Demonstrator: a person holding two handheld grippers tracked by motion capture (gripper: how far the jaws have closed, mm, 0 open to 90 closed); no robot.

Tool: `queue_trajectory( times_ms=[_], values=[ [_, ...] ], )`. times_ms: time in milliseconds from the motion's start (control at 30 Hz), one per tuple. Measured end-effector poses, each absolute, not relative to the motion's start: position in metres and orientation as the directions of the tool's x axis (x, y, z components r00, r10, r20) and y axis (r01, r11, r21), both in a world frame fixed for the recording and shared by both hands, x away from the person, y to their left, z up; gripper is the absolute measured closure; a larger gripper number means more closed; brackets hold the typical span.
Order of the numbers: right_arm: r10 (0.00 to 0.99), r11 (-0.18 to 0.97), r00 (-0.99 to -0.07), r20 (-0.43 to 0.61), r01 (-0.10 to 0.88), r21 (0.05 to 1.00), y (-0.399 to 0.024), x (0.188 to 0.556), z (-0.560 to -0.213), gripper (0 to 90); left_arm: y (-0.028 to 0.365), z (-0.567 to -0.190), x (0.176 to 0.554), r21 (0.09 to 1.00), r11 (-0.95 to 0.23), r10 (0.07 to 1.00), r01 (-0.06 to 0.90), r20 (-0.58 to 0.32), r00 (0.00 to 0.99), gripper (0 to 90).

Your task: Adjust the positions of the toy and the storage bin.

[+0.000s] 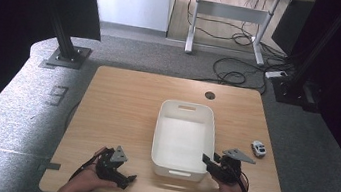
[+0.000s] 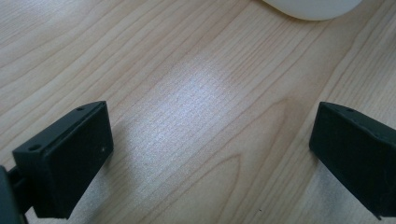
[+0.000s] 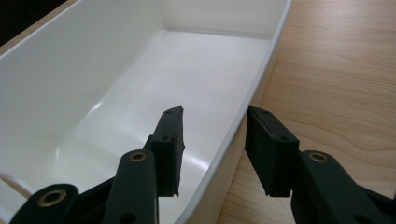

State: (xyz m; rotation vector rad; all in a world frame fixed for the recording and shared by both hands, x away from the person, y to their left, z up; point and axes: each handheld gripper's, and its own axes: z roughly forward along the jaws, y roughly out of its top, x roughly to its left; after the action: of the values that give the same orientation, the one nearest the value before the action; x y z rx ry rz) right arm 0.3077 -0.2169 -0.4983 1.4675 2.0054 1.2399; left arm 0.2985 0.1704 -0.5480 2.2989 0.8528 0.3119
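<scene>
**benchtop_dan:** So the right gripper [image 3: 212, 154] is straddling the long right-hand wall of the white rectangular plastic bin [image 1: 183, 139], near its front corner. One jaw sits inside the tub, the other outside over the light wooden table [image 1: 122, 99]. The jaws are partly spread and I can see daylight on both sides of the rim, so it isn't pinching the wall right now.

**mara_k:** Agreed, the pads aren't pressing on anything. My guess is the straddle is about the rim being the only thin, grabbable part on a tub like that. The bin itself is sitting flat, a bit right of the table's middle, long side running away from the person, empty as far as I can see.

**benchtop_dan:** And the left gripper [image 1: 120, 172]?

**mara_k:** Parked low near the front-left edge, jaws spread wide over bare wood, nothing between them. A curved bit of the bin's corner is at the top of its own view, so it's aimed that way but well apart. Looks like it's just waiting.

**benchtop_dan:** There's also a small white toy car [image 1: 258, 148] off to the right of the bin, near the table edge. Nobody's touching it.
</scene>
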Motion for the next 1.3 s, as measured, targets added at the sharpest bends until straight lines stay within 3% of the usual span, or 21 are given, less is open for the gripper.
queue_trajectory(
  times_ms=[1300],
  values=[
    [0.898,0.051,-0.383,0.218,0.582,0.812,-0.199,0.322,-0.503,62.3,0.17,-0.548,0.298,0.656,-0.572,0.65,0.494,-0.005,0.76,0.0]
  ],
)
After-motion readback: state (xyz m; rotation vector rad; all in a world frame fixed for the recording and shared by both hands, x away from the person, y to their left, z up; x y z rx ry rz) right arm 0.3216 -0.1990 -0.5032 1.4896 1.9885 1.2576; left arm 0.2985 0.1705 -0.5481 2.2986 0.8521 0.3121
